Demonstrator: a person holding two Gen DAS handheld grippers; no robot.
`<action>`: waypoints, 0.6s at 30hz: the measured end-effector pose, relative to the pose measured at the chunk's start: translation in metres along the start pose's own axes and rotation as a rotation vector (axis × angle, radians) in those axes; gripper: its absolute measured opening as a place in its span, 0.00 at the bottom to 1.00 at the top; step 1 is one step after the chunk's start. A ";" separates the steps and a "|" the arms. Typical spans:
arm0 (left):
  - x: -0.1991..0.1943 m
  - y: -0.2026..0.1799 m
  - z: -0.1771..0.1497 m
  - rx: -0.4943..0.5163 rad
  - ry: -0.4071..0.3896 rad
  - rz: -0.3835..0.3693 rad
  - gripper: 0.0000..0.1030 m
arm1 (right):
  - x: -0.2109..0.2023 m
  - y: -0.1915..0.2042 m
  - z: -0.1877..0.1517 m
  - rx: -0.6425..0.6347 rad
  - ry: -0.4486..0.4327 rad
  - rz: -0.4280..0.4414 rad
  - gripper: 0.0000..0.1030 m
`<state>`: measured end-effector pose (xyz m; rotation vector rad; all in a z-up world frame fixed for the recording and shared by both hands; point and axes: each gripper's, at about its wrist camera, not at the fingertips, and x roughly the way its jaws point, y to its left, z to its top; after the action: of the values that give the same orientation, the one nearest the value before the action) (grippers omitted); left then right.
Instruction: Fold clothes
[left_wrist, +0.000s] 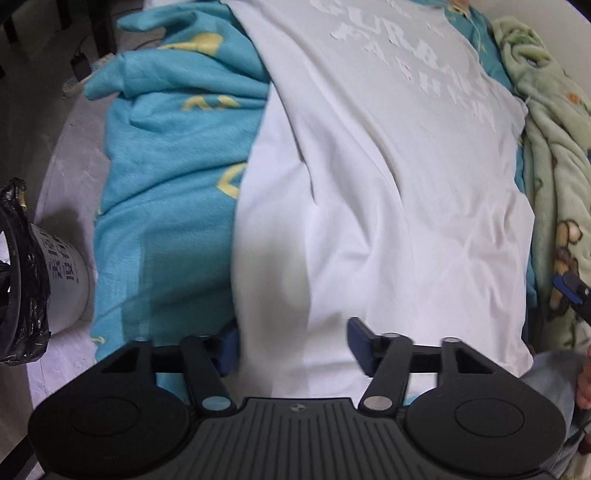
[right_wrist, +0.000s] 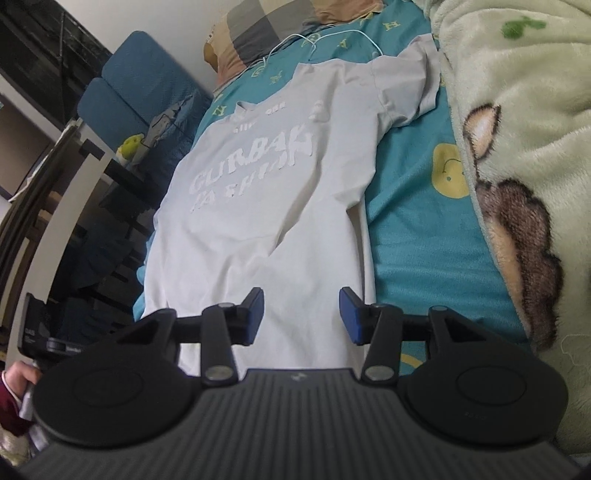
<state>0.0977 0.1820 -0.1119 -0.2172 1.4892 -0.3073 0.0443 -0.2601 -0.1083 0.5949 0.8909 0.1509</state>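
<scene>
Both grippers, left (left_wrist: 293, 345) and right (right_wrist: 302, 315), hang over the white T-shirt's (right_wrist: 266, 221) hem, jaws spread; shirt lies flat, print up.

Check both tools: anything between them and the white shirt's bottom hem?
Nothing visible. The left tool and right tool both hang open right over the white shirt, bare cloth between the fingers. The green blanket lies off to the shirt's side on the teal sheet, clear of both.
</scene>
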 end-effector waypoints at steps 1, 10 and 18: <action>0.001 -0.003 -0.001 0.014 0.012 0.009 0.36 | 0.001 -0.002 0.001 0.009 -0.002 0.000 0.47; -0.015 -0.015 -0.014 0.063 0.079 0.107 0.04 | 0.002 -0.004 0.001 0.022 -0.011 -0.006 0.47; -0.022 -0.035 -0.020 0.103 0.054 0.206 0.26 | -0.003 -0.004 0.000 0.012 -0.027 -0.018 0.47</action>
<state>0.0738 0.1571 -0.0812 0.0274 1.5299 -0.2244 0.0414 -0.2642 -0.1080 0.5984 0.8716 0.1208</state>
